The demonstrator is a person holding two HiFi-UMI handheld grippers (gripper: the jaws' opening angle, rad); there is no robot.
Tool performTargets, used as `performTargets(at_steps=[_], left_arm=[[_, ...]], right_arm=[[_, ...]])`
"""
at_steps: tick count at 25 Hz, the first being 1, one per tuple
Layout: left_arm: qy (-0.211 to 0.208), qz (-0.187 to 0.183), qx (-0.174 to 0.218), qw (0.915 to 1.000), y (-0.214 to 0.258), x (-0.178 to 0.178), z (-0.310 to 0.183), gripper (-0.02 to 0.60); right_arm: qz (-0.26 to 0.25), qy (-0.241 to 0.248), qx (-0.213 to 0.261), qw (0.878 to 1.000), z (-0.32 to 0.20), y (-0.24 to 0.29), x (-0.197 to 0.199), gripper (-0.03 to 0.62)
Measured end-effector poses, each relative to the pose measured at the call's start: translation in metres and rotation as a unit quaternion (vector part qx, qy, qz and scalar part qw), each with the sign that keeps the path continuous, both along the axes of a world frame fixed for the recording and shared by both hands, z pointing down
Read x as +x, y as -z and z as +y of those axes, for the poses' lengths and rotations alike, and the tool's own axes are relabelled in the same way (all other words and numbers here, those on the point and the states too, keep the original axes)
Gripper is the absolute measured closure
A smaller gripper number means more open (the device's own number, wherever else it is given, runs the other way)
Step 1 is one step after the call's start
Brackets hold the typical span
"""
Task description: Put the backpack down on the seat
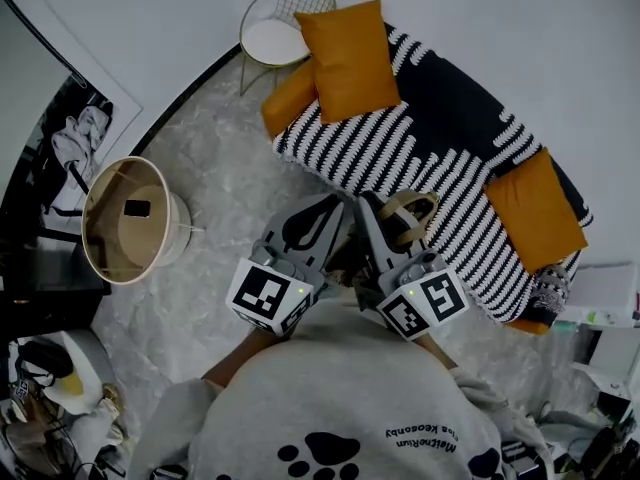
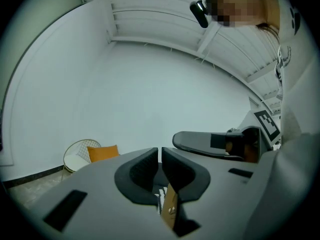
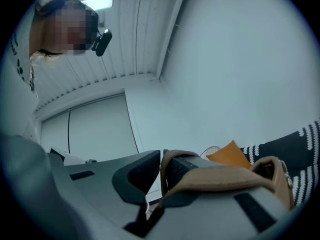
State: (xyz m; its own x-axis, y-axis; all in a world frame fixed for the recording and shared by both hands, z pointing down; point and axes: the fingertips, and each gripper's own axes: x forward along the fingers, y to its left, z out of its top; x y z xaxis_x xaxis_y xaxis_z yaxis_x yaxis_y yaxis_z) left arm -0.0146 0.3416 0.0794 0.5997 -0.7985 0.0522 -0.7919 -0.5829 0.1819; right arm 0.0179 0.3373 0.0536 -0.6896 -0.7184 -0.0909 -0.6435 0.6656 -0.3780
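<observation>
Cushion on sofa; chair at far end; lampshade to L

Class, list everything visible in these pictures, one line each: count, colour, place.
sofa: one, black-and-white striped, by the wall
cushions: three, orange, on the sofa
wire chair: one, gold, white seat, beside sofa
drum shade: one, beige, on the floor
framed picture: one, black-and-white, left wall
backpack straps: two, tan, between the jaws
left hand-held gripper: one, grey, shut on a strap
right hand-held gripper: one, grey, shut on a strap
sweatshirt: one, grey, head view's bottom
</observation>
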Motion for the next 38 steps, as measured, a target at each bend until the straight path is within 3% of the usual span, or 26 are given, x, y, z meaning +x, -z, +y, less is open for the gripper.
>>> performTargets(at_steps=[11,23,28,38], left_arm=[[-0.002,-0.016,-0.018,0.9997,-0.01,0.024,-0.036,0.543],[-0.094,-0.002,-0.028,0.9952,-0.017,0.061,-0.09,0.543],[-0.121,-0.004,-0.035,0.992,-0.025,0.064,-0.13,0.543],[-0.153,-0.004,-0.037,0.9875,-0.026,0.038,-0.251,0.544]], right_arm=[[-0.002,0.001,-0.022,1.0,-0.04,-0.018,0.021,0.548],[0.012,-0.086,-0.045,0.995,-0.076,-0.031,0.057,0.548],[0.016,-0.124,-0.057,0.991,-0.119,-0.039,0.065,0.548],[0.007,-0.155,-0.061,0.986,-0.224,-0.041,0.041,0.548]])
